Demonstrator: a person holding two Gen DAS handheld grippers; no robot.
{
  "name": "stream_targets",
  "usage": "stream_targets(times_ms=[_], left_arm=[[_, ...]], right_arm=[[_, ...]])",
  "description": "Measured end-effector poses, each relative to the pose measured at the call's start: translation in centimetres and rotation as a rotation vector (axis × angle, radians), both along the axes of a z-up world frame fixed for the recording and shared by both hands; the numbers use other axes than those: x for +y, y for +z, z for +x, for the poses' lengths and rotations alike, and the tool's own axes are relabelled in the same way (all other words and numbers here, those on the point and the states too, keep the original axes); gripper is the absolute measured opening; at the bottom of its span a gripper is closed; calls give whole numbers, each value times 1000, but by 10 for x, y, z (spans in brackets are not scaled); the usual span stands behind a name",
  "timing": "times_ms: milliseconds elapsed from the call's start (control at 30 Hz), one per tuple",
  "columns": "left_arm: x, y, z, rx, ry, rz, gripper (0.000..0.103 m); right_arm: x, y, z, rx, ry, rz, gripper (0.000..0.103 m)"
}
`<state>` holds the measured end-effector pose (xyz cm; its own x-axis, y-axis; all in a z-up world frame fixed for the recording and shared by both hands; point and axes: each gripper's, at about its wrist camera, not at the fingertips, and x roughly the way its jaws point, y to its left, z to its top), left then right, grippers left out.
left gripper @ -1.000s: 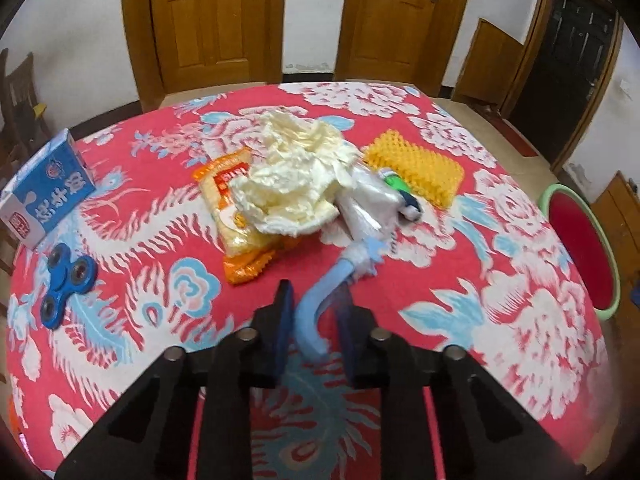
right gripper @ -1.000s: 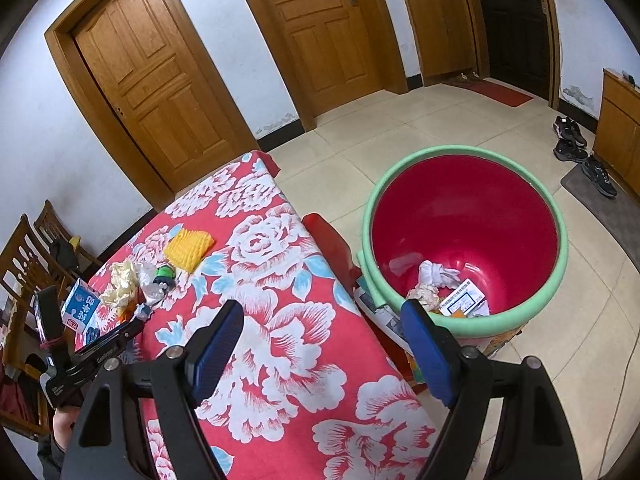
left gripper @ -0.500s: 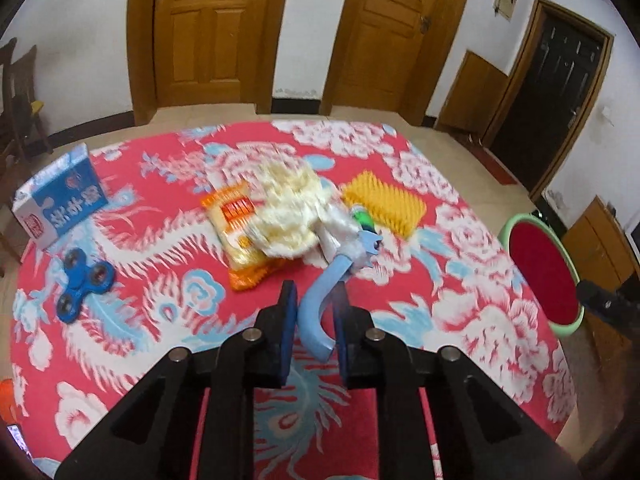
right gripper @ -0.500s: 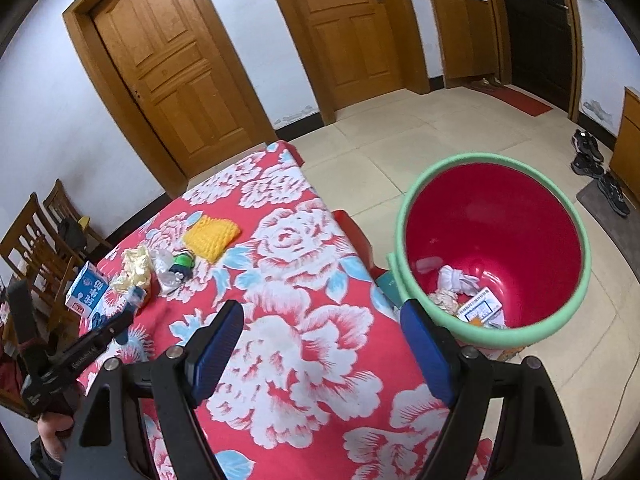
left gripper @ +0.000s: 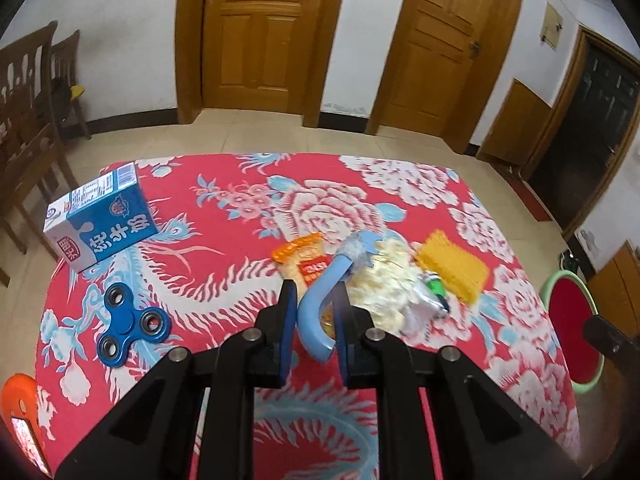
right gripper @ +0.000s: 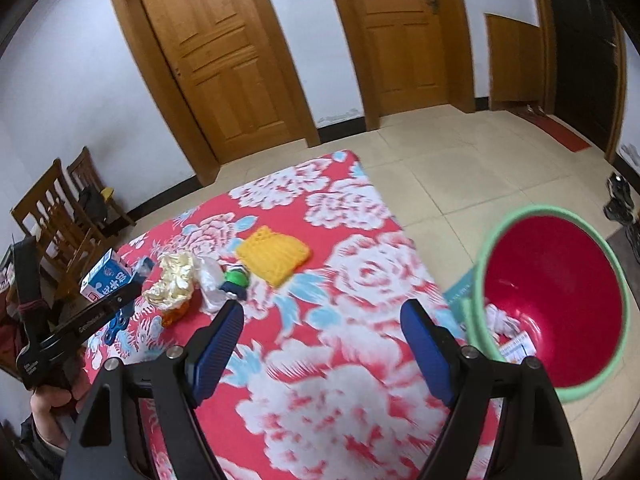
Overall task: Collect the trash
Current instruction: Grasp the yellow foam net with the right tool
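I hold a curved light-blue plastic piece (left gripper: 318,308) in the left tongs (left gripper: 314,304), whose jaws are clamped narrow on its bend; its grey-wrapped far end points toward the trash pile, and the piece hangs above the red flowered desk (left gripper: 224,216). The pile lies right of the desk's middle: a crumpled cream paper wad (left gripper: 384,276), an orange snack wrapper (left gripper: 304,256) beside it, and a clear plastic bag with a green-capped item (left gripper: 434,284) touching the wad. A yellow sponge (left gripper: 454,270) sits just beyond, toward the right edge. Near the far left corner lies a blue milk carton (left gripper: 102,216), with a blue fidget spinner (left gripper: 130,322) closer to the near edge.

The right tongs (right gripper: 320,340) stand wide with nothing between the pads, hovering over the desk's right side. Off the right edge, on the floor, stands a red bin with a green rim (right gripper: 556,300), already containing white paper scraps (right gripper: 502,320).
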<state>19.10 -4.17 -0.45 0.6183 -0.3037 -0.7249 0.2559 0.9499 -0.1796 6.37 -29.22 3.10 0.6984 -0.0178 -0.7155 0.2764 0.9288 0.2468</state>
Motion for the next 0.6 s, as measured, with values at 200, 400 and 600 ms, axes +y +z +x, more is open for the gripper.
stream_targets(times_ms=[200, 400, 600], left_arm=[[4, -10, 6, -28, 30, 6, 17], [9, -16, 12, -43, 53, -6, 17], [12, -19, 11, -56, 56, -7, 17]], right_arm=[[16, -16, 42, 27, 37, -25, 83], [25, -38, 79, 66, 70, -27, 77], [22, -54, 99, 86, 56, -26, 73]])
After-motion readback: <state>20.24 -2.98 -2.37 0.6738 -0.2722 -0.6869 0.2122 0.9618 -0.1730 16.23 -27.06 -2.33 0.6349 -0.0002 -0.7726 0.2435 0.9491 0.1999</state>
